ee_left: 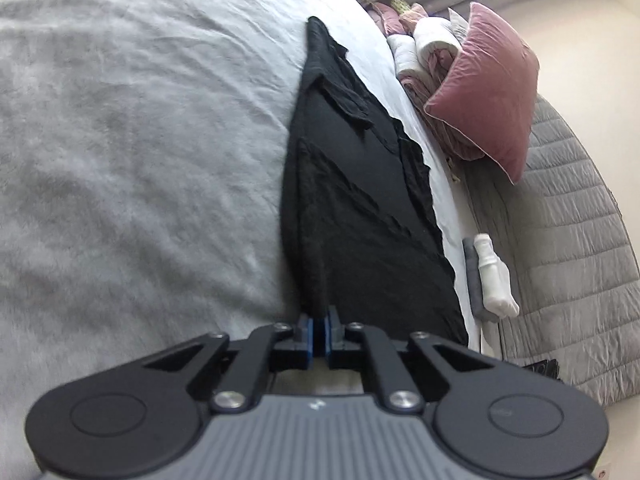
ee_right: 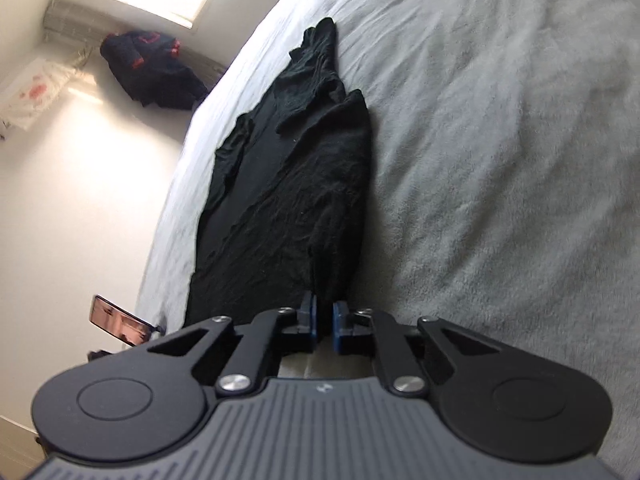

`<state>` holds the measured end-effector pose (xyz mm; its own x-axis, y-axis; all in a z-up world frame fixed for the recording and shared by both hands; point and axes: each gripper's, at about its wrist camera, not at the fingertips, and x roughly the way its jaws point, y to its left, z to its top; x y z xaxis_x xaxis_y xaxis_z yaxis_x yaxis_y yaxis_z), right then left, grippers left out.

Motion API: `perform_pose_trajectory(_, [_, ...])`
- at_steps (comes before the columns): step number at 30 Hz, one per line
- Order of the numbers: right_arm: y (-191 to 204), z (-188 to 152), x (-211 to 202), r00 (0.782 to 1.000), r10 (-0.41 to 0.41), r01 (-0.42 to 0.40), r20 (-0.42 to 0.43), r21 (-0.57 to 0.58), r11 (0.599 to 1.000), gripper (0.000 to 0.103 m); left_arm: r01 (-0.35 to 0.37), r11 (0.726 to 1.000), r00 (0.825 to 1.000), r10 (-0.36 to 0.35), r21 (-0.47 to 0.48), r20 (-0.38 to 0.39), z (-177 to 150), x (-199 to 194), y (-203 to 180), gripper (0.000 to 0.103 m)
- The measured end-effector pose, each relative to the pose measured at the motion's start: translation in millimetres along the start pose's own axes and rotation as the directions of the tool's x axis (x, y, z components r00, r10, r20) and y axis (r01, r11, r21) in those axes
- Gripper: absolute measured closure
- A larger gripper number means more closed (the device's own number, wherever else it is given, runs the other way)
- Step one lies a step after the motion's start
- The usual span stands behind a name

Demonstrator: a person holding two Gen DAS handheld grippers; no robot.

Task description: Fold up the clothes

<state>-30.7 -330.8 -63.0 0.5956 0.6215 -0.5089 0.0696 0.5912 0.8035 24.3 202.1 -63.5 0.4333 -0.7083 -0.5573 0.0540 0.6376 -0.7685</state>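
A black garment (ee_left: 352,200) lies stretched along the edge of a bed covered with a grey blanket (ee_left: 140,140). My left gripper (ee_left: 319,320) is shut on one near corner of the garment, its blue pads pinching the cloth. In the right wrist view the same black garment (ee_right: 296,184) runs away from me on the grey blanket (ee_right: 500,140). My right gripper (ee_right: 324,312) is shut on another near corner, with a bunch of black cloth between its pads. A sleeve lies folded on top at the far end in both views.
A pink pillow (ee_left: 488,88) and rolled bedding (ee_left: 424,48) sit beyond the bed by a grey quilted headboard (ee_left: 568,240). A white sock (ee_left: 496,280) lies at the bed's side. A dark jacket (ee_right: 152,68) lies under the window. A small mirror (ee_right: 120,320) is by the wall.
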Motion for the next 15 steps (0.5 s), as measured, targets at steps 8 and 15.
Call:
perform_pose_trajectory(8, [13.3,-8.3,-17.9,0.999,0.053,-0.053,0.01,-0.027,0.998,0.094,0.039,0.999,0.999,-0.039,0.034,0.001,-11.8,-22.0,-11.7,0.099])
perform_pose_trajectory(15, [4.1,-6.4,-48.3,0.996,0.078,-0.077,0.037,-0.018,0.997,0.094,0.056,0.998,0.998,-0.055,0.032,-0.018,-25.4,-49.7,-5.4,0.099])
